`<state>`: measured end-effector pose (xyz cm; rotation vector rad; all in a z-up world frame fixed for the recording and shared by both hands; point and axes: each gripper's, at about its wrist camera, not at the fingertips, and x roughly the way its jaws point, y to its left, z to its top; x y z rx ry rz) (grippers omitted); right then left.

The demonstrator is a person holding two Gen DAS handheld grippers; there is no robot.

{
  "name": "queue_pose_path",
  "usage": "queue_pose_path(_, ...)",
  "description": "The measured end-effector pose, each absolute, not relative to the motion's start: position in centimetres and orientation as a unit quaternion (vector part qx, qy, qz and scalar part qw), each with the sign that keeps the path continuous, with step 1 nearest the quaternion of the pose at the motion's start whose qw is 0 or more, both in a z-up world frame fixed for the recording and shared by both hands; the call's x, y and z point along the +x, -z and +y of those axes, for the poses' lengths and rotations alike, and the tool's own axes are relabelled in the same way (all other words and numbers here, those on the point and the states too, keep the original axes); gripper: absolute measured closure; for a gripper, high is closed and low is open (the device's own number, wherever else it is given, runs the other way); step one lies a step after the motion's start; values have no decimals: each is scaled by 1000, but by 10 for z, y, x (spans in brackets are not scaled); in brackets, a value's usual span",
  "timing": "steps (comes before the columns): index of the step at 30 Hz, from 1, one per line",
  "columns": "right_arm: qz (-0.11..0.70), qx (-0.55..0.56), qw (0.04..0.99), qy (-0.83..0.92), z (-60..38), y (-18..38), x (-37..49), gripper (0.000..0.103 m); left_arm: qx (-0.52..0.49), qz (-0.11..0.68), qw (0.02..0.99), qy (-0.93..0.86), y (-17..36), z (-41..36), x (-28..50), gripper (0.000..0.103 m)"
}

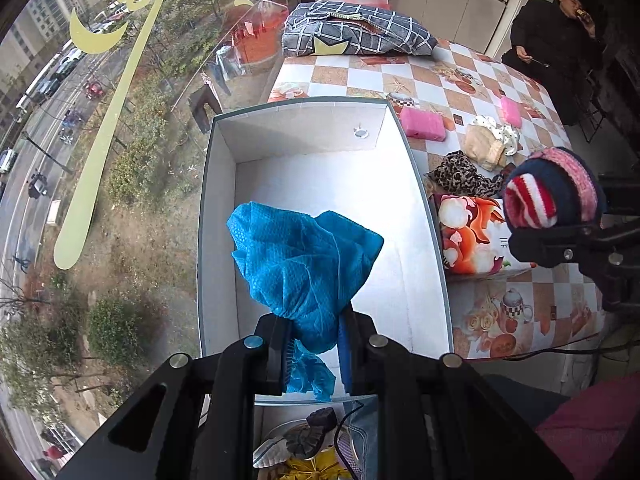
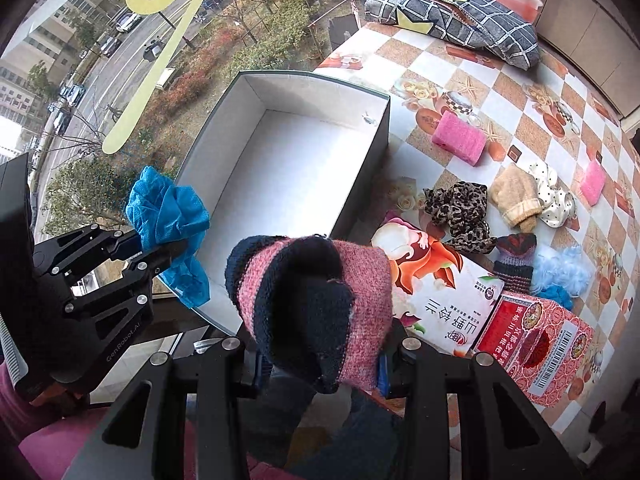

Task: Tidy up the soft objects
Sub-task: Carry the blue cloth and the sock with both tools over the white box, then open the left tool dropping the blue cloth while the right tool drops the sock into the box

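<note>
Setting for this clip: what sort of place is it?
Most likely a home, at a table beside a large upper-floor window looking down on a street. A patterned tablecloth, a folded checked quilt and a seated man eating or drinking in the background suggest a lived-in dining or balcony area.

Bright, even window daylight; faint shadows; strong fisheye bending, dark vignetted corners

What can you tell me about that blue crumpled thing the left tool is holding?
The blue cover is thin, dimpled, fabric-like material, bunched into a loose crumpled wad. The left gripper has its jaws shut on the gathered lower part, with a frilly end hanging out below. It is held in the air above the near end of the white-lined box, touching nothing but the jaws.
</note>
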<state>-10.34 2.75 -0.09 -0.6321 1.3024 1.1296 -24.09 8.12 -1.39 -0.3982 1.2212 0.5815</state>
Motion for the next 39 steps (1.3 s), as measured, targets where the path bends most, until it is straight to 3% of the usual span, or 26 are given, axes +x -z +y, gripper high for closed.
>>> queue_pose_path(39, 563, -294, 600, -485, 70, 3, -115, 63, -211, 577, 747, -253, 39, 105, -243, 83)
